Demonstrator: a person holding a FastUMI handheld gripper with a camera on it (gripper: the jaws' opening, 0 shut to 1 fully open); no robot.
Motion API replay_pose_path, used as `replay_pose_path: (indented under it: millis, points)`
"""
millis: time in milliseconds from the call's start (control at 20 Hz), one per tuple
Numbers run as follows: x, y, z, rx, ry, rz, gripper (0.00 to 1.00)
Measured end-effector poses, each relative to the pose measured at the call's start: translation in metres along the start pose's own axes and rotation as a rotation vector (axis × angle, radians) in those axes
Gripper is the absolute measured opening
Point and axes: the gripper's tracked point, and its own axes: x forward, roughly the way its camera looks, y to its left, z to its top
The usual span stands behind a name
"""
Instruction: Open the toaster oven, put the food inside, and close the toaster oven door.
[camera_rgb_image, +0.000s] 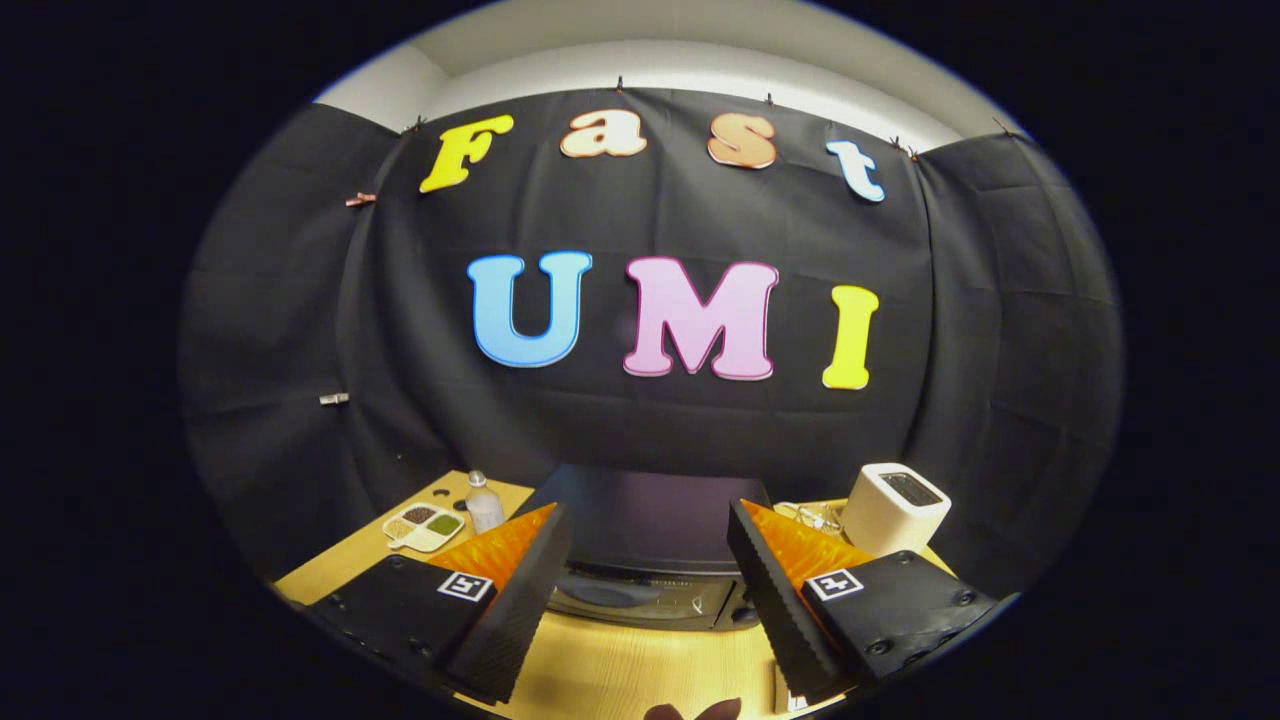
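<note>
Claw (648, 580) wide open, holding nothing, raised over wooden worktop (620, 670). Just ahead, between the fingers: black toaster oven (645, 545), door shut (glass front partly hidden behind fingers). Left of oven: divided dish (425, 527) with small fillings, clear bottle (483, 503) beside it. Right of oven: white boxy appliance (893, 508), cable near it. Beyond: booth wall (300, 320)

Divided snack tray (424, 527) w/ bottle (483, 502) beside; white toaster (893, 508) opp. side.
</note>
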Motion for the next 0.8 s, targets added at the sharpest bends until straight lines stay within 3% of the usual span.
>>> replay_pose_path:
  millis: [300, 750, 800]
  points:
    - [0.043, 0.020, -0.082, 0.069, 0.198, 0.015, 0.98]
    - [0.092, 0.037, -0.127, 0.037, 0.294, -0.044, 0.98]
    - [0.095, 0.038, -0.117, 0.044, 0.254, -0.053, 0.98]
